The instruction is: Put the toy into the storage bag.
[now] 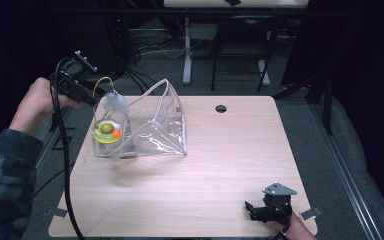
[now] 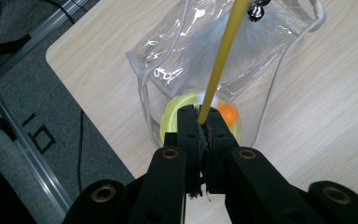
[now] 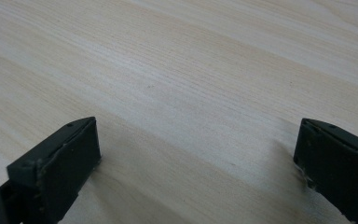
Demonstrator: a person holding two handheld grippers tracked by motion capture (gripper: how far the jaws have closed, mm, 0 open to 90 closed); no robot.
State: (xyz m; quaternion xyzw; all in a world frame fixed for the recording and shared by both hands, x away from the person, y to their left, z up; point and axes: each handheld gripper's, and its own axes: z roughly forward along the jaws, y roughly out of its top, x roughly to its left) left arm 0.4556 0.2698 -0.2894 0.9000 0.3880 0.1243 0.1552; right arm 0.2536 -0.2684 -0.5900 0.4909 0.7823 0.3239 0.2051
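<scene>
1. The left claw (image 2: 204, 122) is shut tight on a thin yellow stick (image 2: 221, 60).
2. The stick goes up to a soft white feather (image 1: 114, 102) at the top of a clear bag (image 1: 152, 125).
3. The bag stands open on the far left part of the counter (image 1: 220, 165).
4. Inside the bag, low down, is a yellow ring toy (image 1: 107, 132) with an orange ball (image 2: 227, 113) in it.
5. The right claw (image 3: 196, 154) is wide open, holding nothing, low over the near right corner of the counter.
</scene>
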